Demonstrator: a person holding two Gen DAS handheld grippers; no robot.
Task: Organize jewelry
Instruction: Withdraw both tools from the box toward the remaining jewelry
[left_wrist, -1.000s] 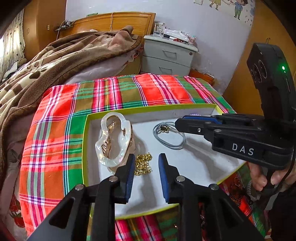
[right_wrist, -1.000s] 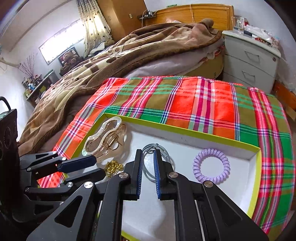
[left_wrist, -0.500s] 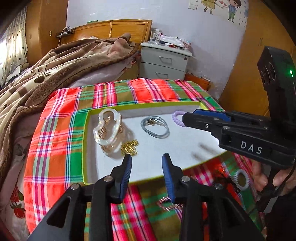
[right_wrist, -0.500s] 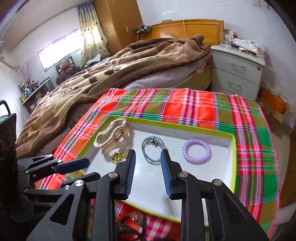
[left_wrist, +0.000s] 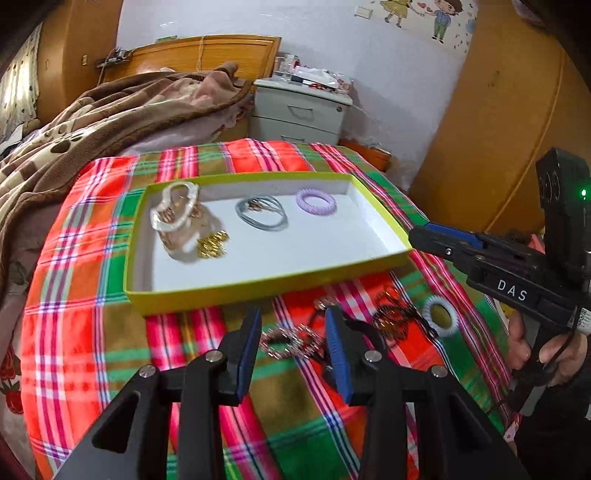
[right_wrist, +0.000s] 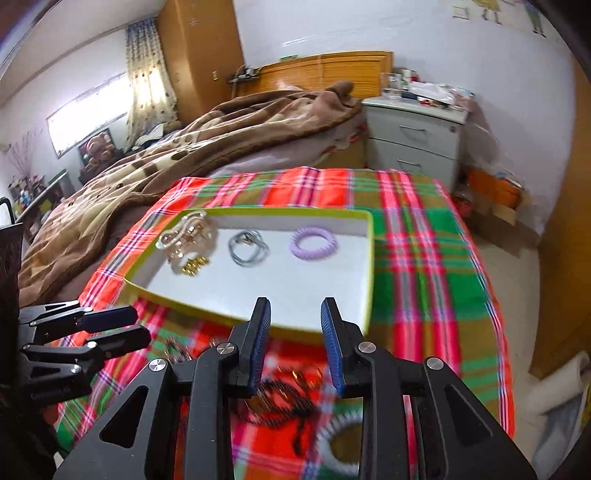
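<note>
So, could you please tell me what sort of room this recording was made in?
Most likely a home bedroom: a wooden headboard with a rumpled brown patterned blanket on the bed, and a white two-drawer bedside cabinet against the wall. The work surface is covered by a red-and-green plaid cloth.

Jewelry in green-rimmed tray (right_wrist: 364, 236)

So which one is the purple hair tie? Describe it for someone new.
Find the green-rimmed white tray on the plaid cloth. Inside, along its far wall, the rightmost item is the purple hair tie: a lilac coiled ring, unlike the grey hair ties beside it.
</note>
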